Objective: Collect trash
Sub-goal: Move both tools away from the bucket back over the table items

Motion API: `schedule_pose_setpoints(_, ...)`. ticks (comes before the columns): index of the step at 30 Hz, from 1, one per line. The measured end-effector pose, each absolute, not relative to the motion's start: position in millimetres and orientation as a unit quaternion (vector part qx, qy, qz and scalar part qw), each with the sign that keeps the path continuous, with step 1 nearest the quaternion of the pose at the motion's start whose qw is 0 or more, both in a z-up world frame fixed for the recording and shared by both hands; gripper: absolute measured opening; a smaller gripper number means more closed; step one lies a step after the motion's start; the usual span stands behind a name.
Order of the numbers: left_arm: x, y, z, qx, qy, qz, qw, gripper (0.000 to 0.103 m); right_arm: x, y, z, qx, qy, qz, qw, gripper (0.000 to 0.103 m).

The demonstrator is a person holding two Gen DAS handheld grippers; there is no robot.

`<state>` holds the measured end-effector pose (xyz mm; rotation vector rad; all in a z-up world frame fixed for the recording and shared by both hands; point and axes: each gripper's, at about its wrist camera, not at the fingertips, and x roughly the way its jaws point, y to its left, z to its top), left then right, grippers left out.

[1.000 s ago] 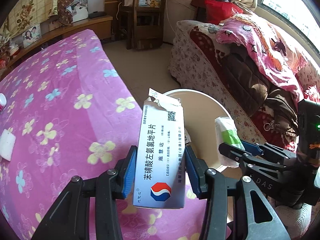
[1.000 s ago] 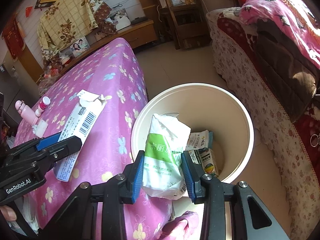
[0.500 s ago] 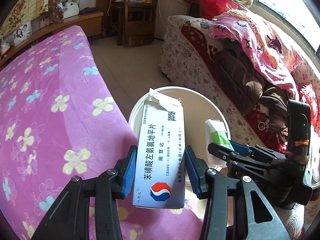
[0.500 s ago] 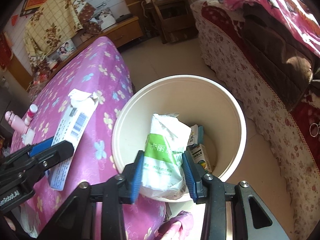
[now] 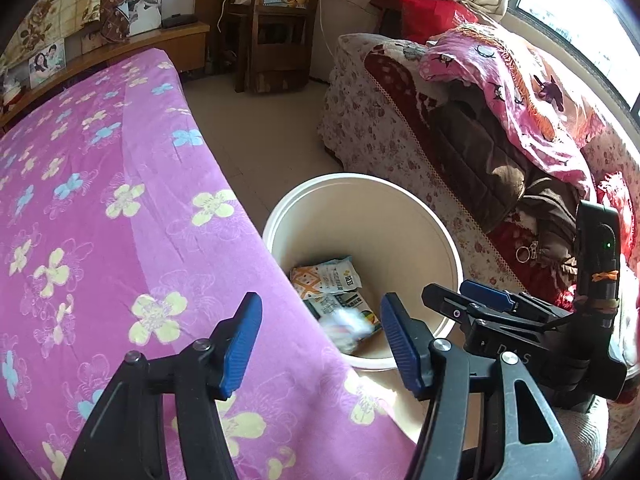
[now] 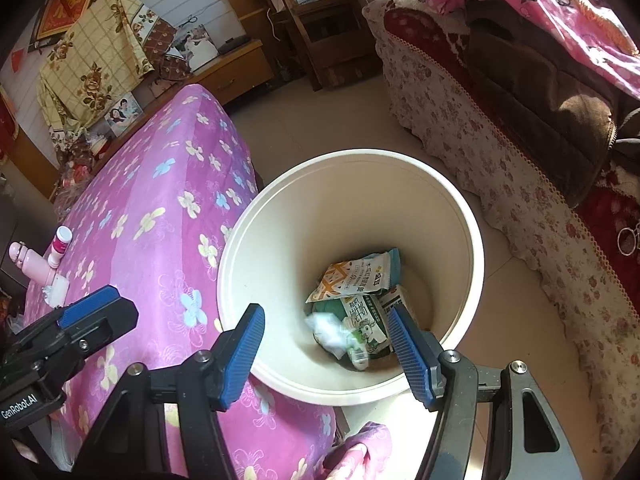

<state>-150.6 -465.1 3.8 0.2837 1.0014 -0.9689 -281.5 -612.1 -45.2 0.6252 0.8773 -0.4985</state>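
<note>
the left gripper (image 5: 322,340) is seen with its blue pads spread apart and nothing between them; its jaws have just been opening. beyond and below its fingertips, blurred white packaging (image 5: 346,326) is seen inside the cream bin (image 5: 440,232), above the wrappers already lying on the bottom. the right gripper (image 6: 326,348) is likewise held spread over the bin (image 6: 472,240), its jaws having just been opening, with no item touched by the pads. between and past its fingers a crumpled white-and-green packet (image 6: 340,330) is seen lying on the bin floor beside an orange-patterned wrapper (image 6: 354,276). the bin is placed on the floor against the purple floral bedspread (image 5: 100,220). only in the right wrist view are a small pink bottle (image 6: 30,262) and a white-capped vial (image 6: 60,242) shown on the far bed edge; only in the left wrist view is the window (image 5: 580,20) shown behind the sofa (image 5: 460,140).
</note>
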Motion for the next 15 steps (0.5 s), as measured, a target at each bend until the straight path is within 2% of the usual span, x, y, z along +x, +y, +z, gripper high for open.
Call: schedule_pose_setpoints(15,-136.5,-420.7,17.0,0.121,0.448,-0.408,0.786,0.063,-260.3,-567.4,-14.9,0.264,0.409,-0.202,0.850,0.068)
